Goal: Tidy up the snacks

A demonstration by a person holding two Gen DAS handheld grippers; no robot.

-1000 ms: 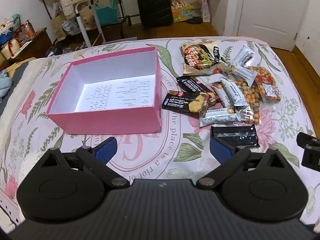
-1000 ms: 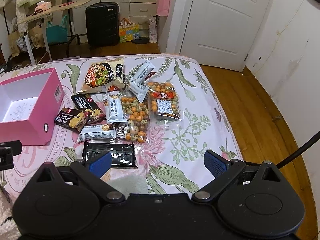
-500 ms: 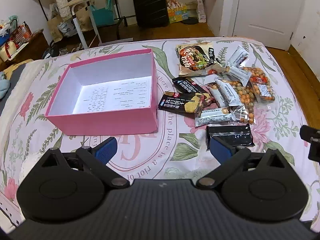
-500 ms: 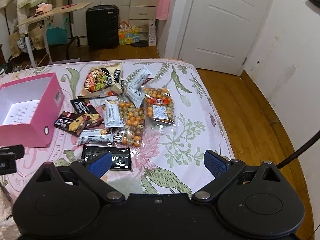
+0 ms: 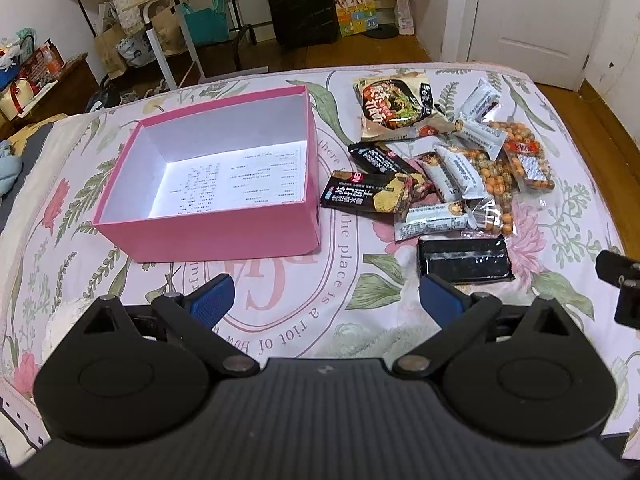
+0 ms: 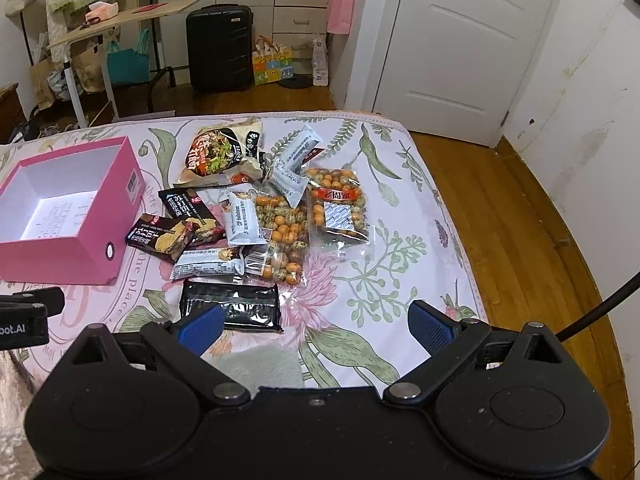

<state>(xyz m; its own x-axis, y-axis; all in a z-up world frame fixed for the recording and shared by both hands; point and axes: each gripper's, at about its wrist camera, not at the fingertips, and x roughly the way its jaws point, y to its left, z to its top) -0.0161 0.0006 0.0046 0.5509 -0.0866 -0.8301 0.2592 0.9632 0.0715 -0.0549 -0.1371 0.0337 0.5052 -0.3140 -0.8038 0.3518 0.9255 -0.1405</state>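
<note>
Snacks heaped on floral bedspread (image 5: 280,320), just right of pink box (image 5: 216,240). Box upright, lid off, white interior holding only a printed sheet.

Left gripper (image 5: 326,298): jaws spread wide, nothing between them, held over bare bedspread in front of box. Right gripper (image 6: 314,326): jaws spread wide, nothing gripped, held over near edge of heap.

Black foil packet (image 6: 230,306) nearest both grippers, flat, apart from rest of heap; left blue fingertip (image 6: 200,328) of right gripper overlapping its near corner in right wrist view, contact not determinable.

Beyond it: dark cracker packs (image 5: 368,194) closest to box, white wrapped bars (image 6: 244,220), two clear bags of coated nuts (image 6: 340,212), large noodle pouch (image 5: 394,106) at far end.

Black suitcase (image 6: 220,48) upright on floor past bed.
</note>
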